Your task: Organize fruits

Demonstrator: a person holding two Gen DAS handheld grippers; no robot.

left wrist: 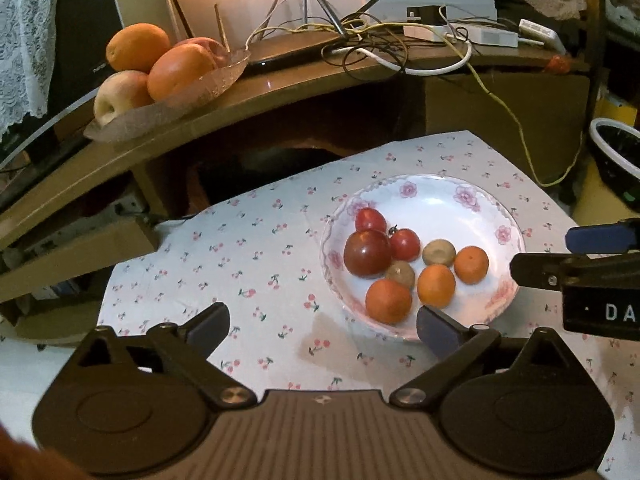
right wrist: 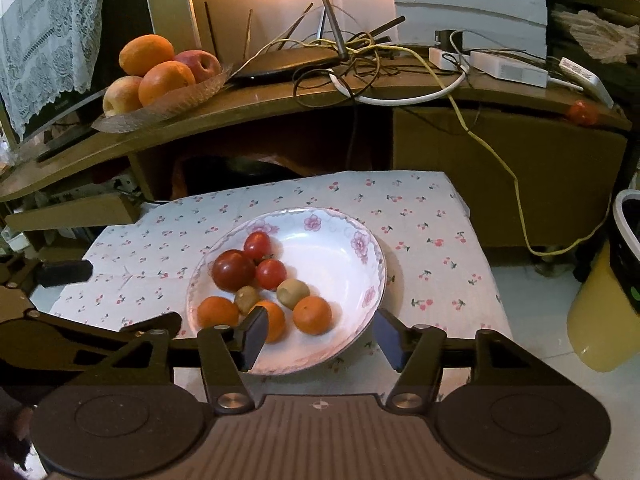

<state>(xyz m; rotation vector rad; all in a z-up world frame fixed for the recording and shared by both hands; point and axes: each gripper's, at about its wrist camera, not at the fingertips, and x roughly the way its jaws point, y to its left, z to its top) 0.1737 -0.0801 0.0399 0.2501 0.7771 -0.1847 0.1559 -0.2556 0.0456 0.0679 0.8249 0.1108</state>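
Note:
A white floral plate sits on a cherry-print cloth. It holds three red tomatoes, the largest dark red, three small oranges and two kiwis. My left gripper is open and empty, just in front of the plate's near left rim. My right gripper is open and empty, its fingers straddling the plate's near rim; it shows at the right edge of the left wrist view.
A glass dish with big oranges and apples stands on a wooden shelf behind. Tangled cables and a router lie on the shelf. A bin and a yellow container stand at the right.

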